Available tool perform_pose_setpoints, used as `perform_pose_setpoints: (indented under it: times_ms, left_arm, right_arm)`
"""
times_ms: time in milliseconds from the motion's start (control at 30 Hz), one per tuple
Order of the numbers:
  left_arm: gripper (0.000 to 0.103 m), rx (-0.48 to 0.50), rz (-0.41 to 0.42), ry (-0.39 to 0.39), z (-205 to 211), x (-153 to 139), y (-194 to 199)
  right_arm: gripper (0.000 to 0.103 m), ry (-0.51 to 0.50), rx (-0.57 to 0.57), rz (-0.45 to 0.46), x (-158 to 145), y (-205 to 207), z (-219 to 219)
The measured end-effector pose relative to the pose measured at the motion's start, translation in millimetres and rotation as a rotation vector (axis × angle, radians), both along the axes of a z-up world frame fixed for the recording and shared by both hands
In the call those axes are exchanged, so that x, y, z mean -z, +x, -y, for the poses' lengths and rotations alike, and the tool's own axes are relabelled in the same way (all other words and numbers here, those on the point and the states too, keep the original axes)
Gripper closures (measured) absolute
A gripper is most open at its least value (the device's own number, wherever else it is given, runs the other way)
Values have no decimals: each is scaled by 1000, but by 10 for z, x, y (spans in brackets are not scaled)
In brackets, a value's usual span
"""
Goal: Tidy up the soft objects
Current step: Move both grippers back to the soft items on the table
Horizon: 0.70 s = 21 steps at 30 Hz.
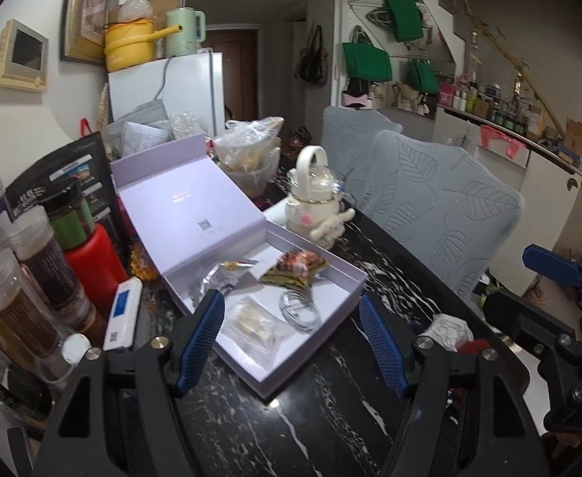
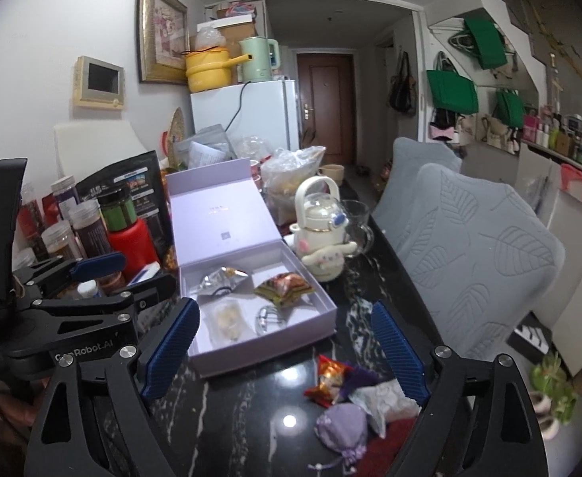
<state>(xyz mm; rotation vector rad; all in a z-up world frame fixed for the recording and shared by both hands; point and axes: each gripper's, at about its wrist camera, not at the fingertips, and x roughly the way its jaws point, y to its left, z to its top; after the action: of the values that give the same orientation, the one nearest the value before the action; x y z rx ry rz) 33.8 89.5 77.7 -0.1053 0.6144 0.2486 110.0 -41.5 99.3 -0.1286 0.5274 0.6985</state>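
Observation:
An open lilac box (image 1: 330,274) (image 2: 322,302) lies on the black marble table. In it are a silver packet (image 2: 221,280), a brown-green packet (image 2: 285,286), a clear pouch (image 2: 227,320) and a coiled white cable (image 2: 269,318). My left gripper (image 1: 291,342) is open and empty, just before the box's near edge. My right gripper (image 2: 287,353) is open and empty above a loose pile: a red-gold packet (image 2: 328,375), a lilac drawstring pouch (image 2: 342,431), a dark purple pouch (image 2: 360,377) and a silvery packet (image 2: 386,397). The pile shows partly in the left wrist view (image 1: 452,332).
Spice jars (image 1: 32,278), a red bottle (image 1: 92,262) and a black bag (image 1: 64,175) crowd the table's left. A white kettle with a plush toy (image 2: 322,234), a glass cup (image 2: 356,222) and plastic bags stand behind the box. Two grey-covered chairs (image 2: 485,262) line the right edge.

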Motion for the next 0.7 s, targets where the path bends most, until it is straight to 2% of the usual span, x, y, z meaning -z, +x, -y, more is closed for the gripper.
perform_pose_setpoints:
  times_ms: [433, 700]
  left_arm:
    - [33, 127, -62, -32, 440, 349, -7]
    - [33, 189, -103, -55, 644, 612, 71]
  right_arm:
    - [14, -13, 69, -50, 266, -145, 446]
    - [14, -32, 132, -113, 568, -112, 680]
